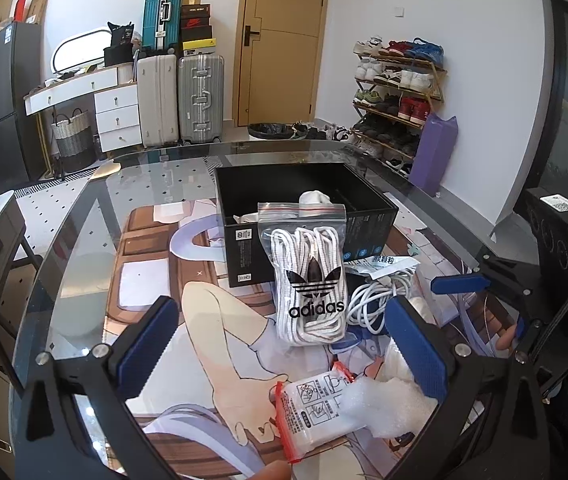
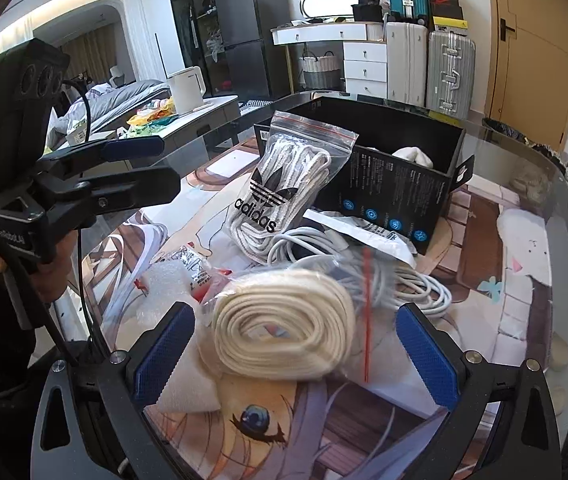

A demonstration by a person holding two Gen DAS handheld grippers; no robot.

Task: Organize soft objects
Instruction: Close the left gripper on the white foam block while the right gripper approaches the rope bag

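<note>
Since the cream webbing roll (image 2: 284,322) in its slack clear bag lies on the tabletop (image 2: 524,320) between the right gripper (image 2: 292,354)'s wide-open, empty fingers, it looks light and squashy, best pinched across the coil's middle, not the slippery film.

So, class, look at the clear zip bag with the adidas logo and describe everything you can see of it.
The adidas bag is a clear plastic zip pouch with a red line along its seal and a black trefoil logo and lettering printed on the front. It holds bundled white laces. It stands tilted, leaning against the black box, its lower end on the printed mat beside the coiled white cable. Neither pair of tongs touches it.
</note>
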